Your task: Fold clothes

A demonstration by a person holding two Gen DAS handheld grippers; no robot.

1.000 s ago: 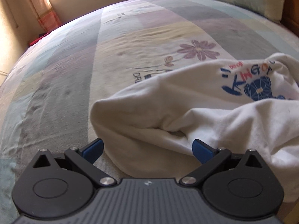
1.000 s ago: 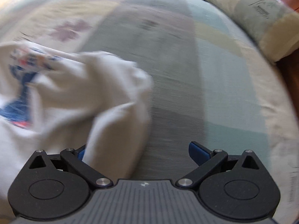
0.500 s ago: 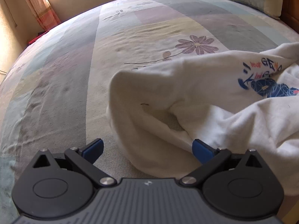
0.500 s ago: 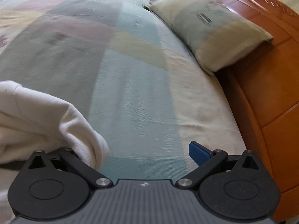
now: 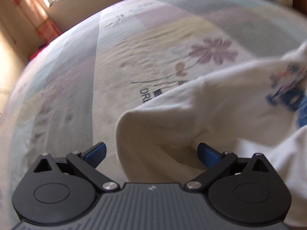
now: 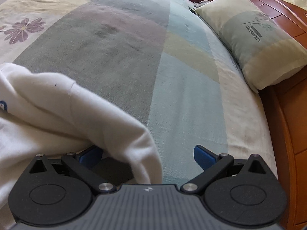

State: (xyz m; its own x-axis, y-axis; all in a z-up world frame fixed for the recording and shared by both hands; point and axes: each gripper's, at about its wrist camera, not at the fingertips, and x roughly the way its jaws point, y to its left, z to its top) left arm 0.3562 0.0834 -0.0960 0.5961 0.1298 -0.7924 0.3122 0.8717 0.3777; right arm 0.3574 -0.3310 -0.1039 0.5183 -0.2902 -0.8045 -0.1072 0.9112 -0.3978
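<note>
A white sweatshirt (image 5: pixel 201 115) with a blue and red print (image 5: pixel 287 94) lies crumpled on the patchwork bedspread (image 5: pixel 80 80). In the left wrist view my left gripper (image 5: pixel 151 154) is open, and a rounded fold of the white cloth bulges between its blue fingertips (image 5: pixel 206 153). In the right wrist view the same sweatshirt (image 6: pixel 67 115) fills the lower left. My right gripper (image 6: pixel 147 155) is open too; a fold of cloth drapes over its left fingertip (image 6: pixel 90 156), while the right fingertip stands over bare bedspread (image 6: pixel 182 88).
A pale green and cream pillow (image 6: pixel 257 40) rests against the wooden headboard (image 6: pixel 287 99) at the right. A purple flower print (image 5: pixel 213 51) marks the bedspread beyond the sweatshirt. A window and orange curtain (image 5: pixel 36 13) stand at the far left.
The left view has shifted, with the sweatshirt fold now sitting more to the right and blurred by motion. The right view swung back left from the headboard; more cloth lies over its left finger.
</note>
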